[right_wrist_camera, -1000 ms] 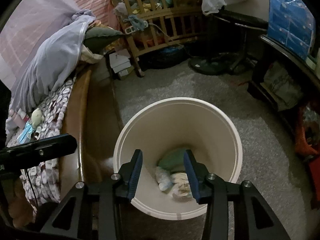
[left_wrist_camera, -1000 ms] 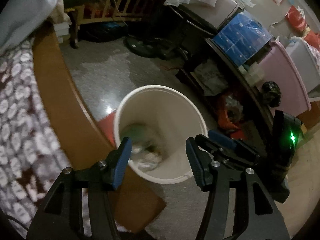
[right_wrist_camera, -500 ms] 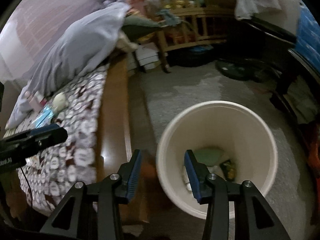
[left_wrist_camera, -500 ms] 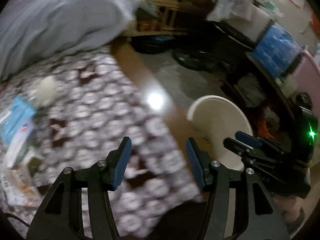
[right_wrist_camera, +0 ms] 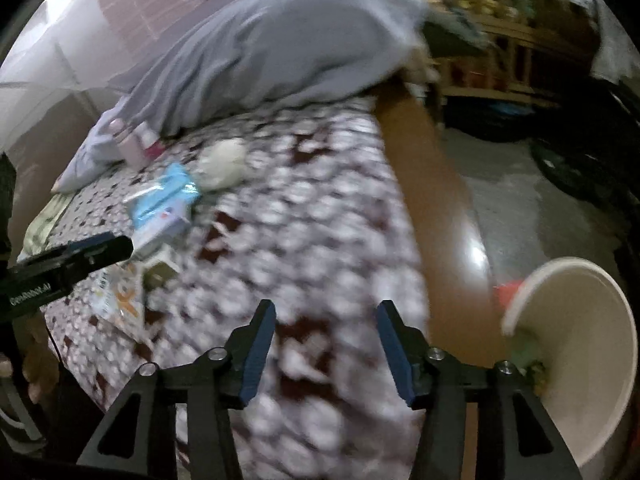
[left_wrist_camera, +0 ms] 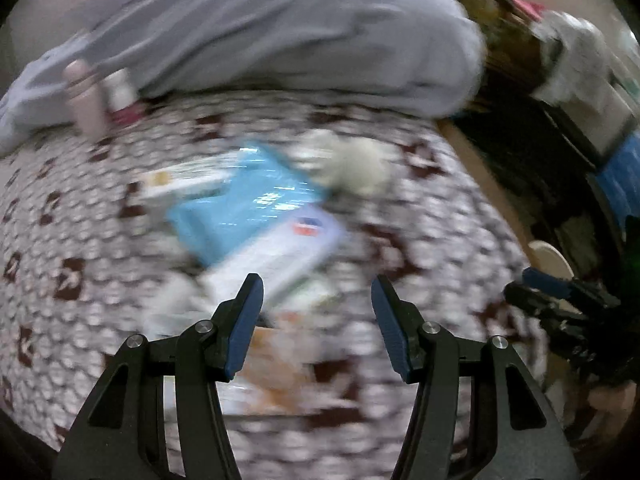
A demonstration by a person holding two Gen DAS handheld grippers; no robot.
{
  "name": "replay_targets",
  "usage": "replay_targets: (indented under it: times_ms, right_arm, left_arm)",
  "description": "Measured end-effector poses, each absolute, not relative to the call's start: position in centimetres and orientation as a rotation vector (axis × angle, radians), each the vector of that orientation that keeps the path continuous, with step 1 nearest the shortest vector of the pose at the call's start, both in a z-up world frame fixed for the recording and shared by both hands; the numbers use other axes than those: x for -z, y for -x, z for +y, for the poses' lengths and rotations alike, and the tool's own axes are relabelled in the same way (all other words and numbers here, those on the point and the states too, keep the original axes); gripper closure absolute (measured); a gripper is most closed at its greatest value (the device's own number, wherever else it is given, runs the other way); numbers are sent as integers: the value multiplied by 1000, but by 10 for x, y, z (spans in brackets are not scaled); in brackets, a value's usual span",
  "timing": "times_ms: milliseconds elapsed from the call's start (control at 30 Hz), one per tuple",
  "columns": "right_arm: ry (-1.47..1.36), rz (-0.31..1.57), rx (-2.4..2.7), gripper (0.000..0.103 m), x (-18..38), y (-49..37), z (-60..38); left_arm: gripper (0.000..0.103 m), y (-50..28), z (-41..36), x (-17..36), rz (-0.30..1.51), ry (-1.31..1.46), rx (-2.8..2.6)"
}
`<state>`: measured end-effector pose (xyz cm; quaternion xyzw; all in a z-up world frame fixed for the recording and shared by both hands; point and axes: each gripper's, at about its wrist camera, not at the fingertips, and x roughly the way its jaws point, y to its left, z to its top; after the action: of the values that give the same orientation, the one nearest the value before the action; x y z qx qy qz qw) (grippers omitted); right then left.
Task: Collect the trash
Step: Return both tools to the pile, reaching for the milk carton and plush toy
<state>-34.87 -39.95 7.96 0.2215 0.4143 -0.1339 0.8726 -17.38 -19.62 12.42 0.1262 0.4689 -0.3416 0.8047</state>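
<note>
Both views are blurred by motion. My left gripper [left_wrist_camera: 317, 324] is open and empty above a patterned bedspread [left_wrist_camera: 420, 216]. Trash lies just ahead of it: a blue packet [left_wrist_camera: 240, 208], a white-and-lilac box [left_wrist_camera: 276, 260], a crumpled white wad [left_wrist_camera: 360, 166] and an orange-printed wrapper [left_wrist_camera: 280, 356]. My right gripper [right_wrist_camera: 326, 350] is open and empty over the bedspread [right_wrist_camera: 312, 216]. The white bin [right_wrist_camera: 576, 344] stands on the floor at its right with some trash inside. The blue packet [right_wrist_camera: 168, 196] and white wad [right_wrist_camera: 224, 162] lie far left.
A grey blanket [left_wrist_camera: 280, 32] is heaped at the head of the bed, with a pink bottle [left_wrist_camera: 86, 100] next to it. A brown wooden bed rail [right_wrist_camera: 436, 200] separates bed and floor. Wooden crib and dark furniture stand beyond the floor [right_wrist_camera: 516, 200].
Both grippers have swung left, away from the white bin and over the bed. The bin has slid to the right edge of both views. Both stay open.
</note>
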Motion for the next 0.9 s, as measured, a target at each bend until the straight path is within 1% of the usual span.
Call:
replay_targets:
  times_ms: [167,267,367,567,733,767,800,900]
  right_arm:
    - [-471,864,213,48,-85,279,-390]
    - [-473,862,196,40,-86,238,-387]
    - [-468,873,194,36,-82,203,-387]
    - [-556,892,209,36,-59,166,-403]
    - [-638,857,178,36,-46,157,-411]
    - [-634,847,177,40,-47,156,-411]
    - [-624,839,174,52,-47,154,-411]
    - [-602,827,170,56,-49,151,-409]
  left_arm:
    - [48,119,-159,-118,993,-259,649]
    - [48,87,-144,-110,1001,-233,656]
    - [45,63,-140,-102,1008,-212,671]
    - [32,30,-165,-93,988,-270,790]
    - [32,18,-197,-75,996,-423,819]
    - [32,16,-204,-72,992,-448,827]
    - [32,15,-208,-71,988,-464,829]
    - [30,14,-221,-67,980,-517,831]
